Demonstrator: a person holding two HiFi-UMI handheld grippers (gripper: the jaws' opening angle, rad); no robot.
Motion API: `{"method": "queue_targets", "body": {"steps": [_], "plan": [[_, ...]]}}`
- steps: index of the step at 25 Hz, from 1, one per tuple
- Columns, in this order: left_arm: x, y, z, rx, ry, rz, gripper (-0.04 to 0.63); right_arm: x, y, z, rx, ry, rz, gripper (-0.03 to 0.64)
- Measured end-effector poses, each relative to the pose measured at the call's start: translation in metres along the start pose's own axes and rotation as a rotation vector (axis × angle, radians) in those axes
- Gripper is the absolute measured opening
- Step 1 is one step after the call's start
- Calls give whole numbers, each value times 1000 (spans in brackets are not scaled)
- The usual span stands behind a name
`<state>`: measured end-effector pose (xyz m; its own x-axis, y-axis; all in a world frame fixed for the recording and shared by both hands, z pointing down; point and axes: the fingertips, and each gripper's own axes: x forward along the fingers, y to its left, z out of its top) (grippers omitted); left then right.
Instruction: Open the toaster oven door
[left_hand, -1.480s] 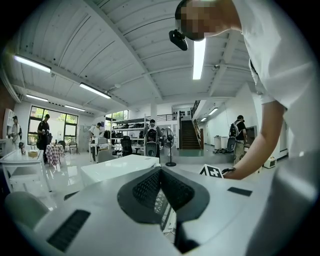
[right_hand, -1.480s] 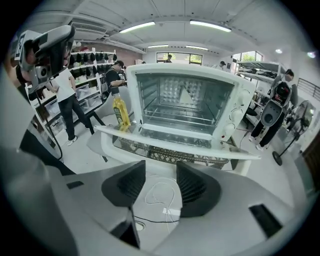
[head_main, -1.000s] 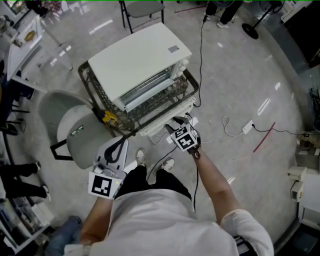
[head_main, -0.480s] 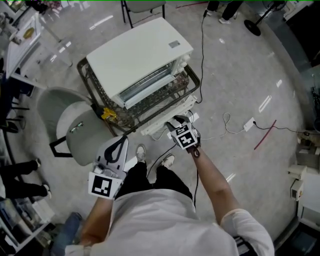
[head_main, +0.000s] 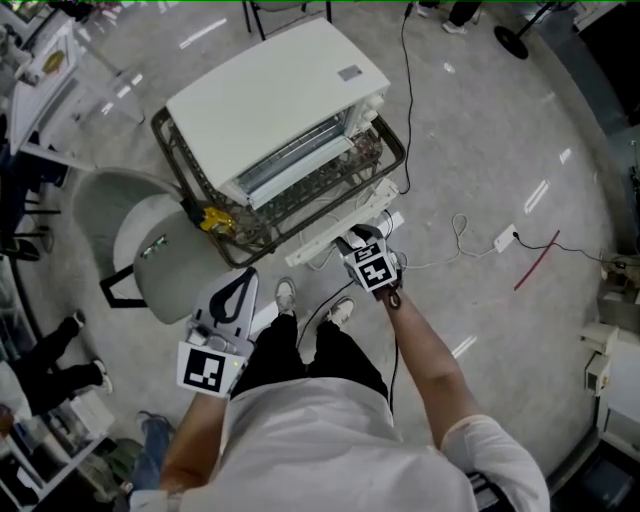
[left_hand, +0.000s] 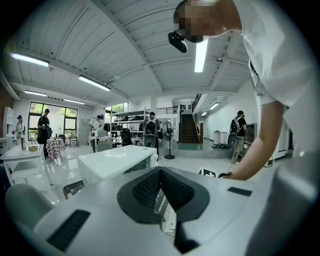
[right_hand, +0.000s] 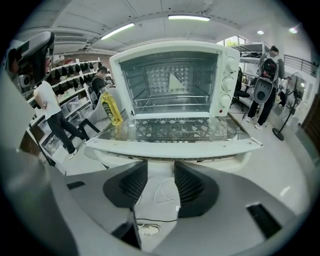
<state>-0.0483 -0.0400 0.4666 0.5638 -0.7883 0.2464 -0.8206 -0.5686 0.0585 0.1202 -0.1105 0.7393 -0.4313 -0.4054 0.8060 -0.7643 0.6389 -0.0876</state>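
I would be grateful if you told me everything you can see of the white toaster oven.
The white, boxy metal toaster oven stands in a dark wire basket. Its glass door lies open, folded down flat, a white bar handle along its front edge. A wire rack sits inside; three round knobs line the right side. The right gripper is at the handle; its jaws have just been closing yet stand apart, only floor between them.

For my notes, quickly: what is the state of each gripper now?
Left gripper: shut, holding nothing.
Right gripper: open, jaws just closed slightly; door handle at their tips, not clamped.
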Motion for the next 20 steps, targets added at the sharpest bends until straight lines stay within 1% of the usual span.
{"method": "queue_targets", "body": {"steps": [8,13,16,20], "plan": [[6,-5,-6,1,19,-7,17,14,-2,-13,30,17,10,184],[8,-4,-10,-2,31,-3,17,25,-6,-20,68,31,13,184],[8,-2,-14,-6,42,2,17,33,-7,-30,64,64,16,184],[9,0,-18,-13,50,9,17,42,-8,-37,67,80,22,189]]}}
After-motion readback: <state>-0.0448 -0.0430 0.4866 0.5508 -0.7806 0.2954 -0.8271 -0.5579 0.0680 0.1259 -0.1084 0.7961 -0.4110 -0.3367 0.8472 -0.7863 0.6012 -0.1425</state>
